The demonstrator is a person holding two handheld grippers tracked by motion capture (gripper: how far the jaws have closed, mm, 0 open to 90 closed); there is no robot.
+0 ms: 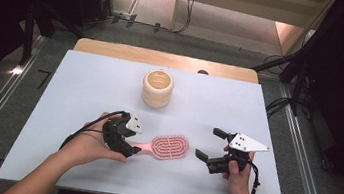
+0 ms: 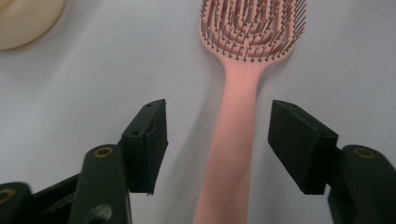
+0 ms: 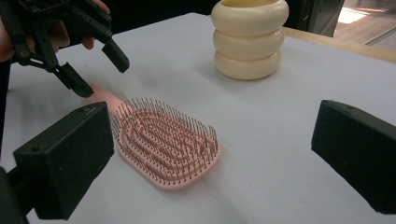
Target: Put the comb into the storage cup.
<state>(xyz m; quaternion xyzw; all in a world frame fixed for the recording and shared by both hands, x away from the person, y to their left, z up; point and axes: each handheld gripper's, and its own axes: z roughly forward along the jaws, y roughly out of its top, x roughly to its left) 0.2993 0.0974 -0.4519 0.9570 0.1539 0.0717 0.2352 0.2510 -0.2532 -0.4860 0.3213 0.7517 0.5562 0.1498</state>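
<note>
A pink hairbrush (image 1: 169, 147) lies bristles up on the white table top, its handle pointing left. My left gripper (image 1: 130, 149) is down at that handle. In the left gripper view the handle (image 2: 238, 116) runs between the two black jaws of the left gripper (image 2: 218, 106), with a gap on each side, so the pads do not touch it. The right gripper view shows the brush head (image 3: 163, 140) close ahead and the left gripper (image 3: 102, 78) over the handle end. My right gripper (image 1: 207, 143) rests to the right of the brush, open wide and empty.
A cream ribbed cup (image 1: 157, 89) stands upright behind the brush, at the middle of the white board (image 1: 85, 90). A wooden table edge (image 1: 165, 57) shows past the board's far side. Dark stands and cables ring the table on the floor.
</note>
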